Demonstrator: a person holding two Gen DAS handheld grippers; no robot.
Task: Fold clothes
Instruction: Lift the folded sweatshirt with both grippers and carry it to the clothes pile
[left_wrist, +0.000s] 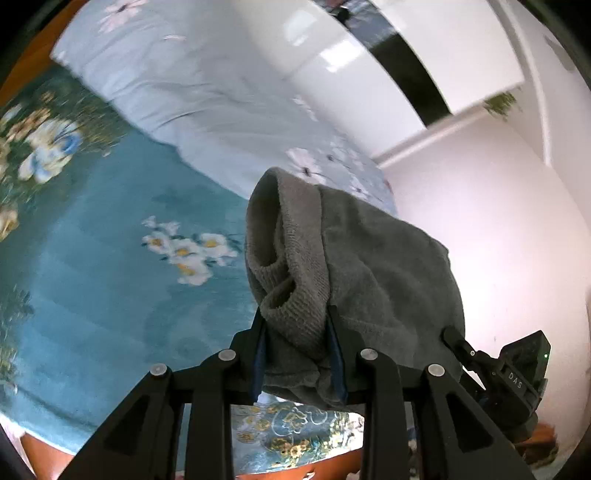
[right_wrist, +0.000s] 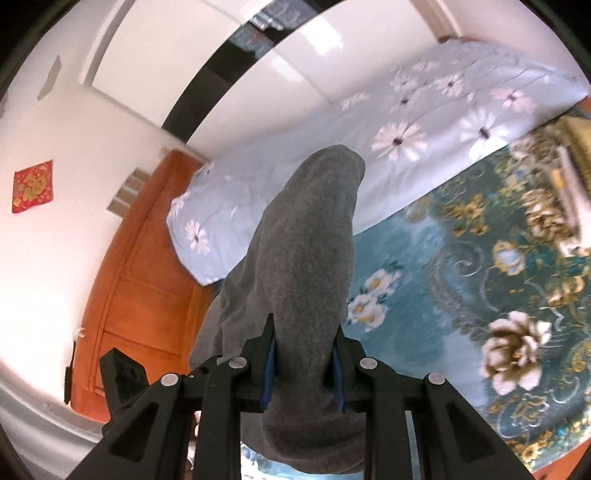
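Both claws clamp grey garment (left_wrist: 354, 266), above bedspread (left_wrist: 110, 280)

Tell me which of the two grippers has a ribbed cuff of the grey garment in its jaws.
The left gripper: the grey garment between its jaws shows a ribbed, rolled cuff. The right gripper clamps only plain grey knit with no ribbing.

Floral teal bedspread (left_wrist: 110, 295), pale daisy quilt (right_wrist: 424, 122), seemingly folded.
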